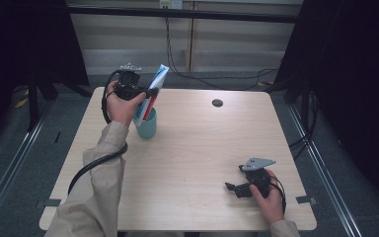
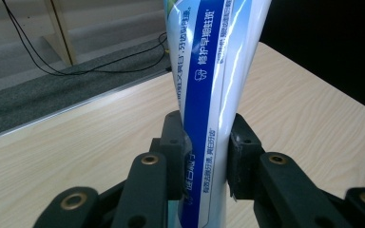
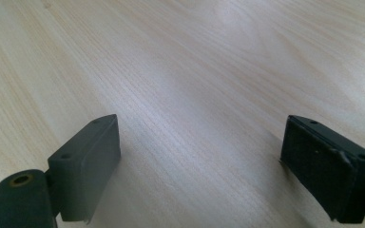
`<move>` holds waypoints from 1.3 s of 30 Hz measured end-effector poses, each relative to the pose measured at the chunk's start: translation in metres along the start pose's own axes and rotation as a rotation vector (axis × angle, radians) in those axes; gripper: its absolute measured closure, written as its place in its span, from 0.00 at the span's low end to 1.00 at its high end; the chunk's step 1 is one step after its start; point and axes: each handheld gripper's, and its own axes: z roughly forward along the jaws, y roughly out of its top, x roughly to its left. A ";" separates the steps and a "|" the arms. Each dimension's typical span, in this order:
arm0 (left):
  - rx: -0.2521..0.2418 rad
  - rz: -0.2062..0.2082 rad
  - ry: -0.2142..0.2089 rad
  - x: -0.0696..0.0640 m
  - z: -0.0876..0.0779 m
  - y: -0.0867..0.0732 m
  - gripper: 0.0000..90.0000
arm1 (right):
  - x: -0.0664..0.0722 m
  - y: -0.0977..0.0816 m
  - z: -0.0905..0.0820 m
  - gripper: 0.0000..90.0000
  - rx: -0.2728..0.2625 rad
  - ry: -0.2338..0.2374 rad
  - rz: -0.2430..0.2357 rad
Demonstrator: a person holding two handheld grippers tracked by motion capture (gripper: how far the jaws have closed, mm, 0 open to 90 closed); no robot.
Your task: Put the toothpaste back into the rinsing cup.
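Wood table [image 1: 197, 148]: left tongs [image 1: 153, 92] pinching toothpaste tube [image 1: 157, 84] standing in teal cup [image 1: 146, 126]; right tongs [image 1: 231, 187] resting spread. Tilting risks tipping cup.

Left tongs [image 2: 204, 156] clamped on a toothpaste tube [image 2: 214, 71], pads pressing both sides. Tube white w/ a blue stripe and printed text, stands roughly upright, fanning wider toward the top edge. Behind it: light wood-grain bench [image 2: 76, 142], its far edge running diagonally. Beyond that, grey carpet floor [image 2: 52, 90] w/ black cables [image 2: 100, 66] trailing across. Dark area at upper right.
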 end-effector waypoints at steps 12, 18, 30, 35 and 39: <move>-0.006 0.014 0.021 0.007 0.004 0.000 0.81 | 0.000 0.000 0.000 0.14 -0.001 0.001 0.000; -0.016 0.005 0.026 0.009 0.006 0.002 0.81 | 0.000 0.000 0.000 0.14 0.000 0.000 0.000; -0.043 -0.006 0.045 0.011 0.016 0.012 0.81 | 0.000 0.000 0.000 0.14 0.000 -0.001 -0.001; -0.031 0.008 0.054 0.013 0.022 0.011 0.81 | 0.000 0.000 0.000 0.14 0.000 0.002 -0.001; -0.034 -0.001 0.058 0.016 0.029 0.007 0.80 | 0.000 0.000 0.000 0.14 0.001 0.002 0.000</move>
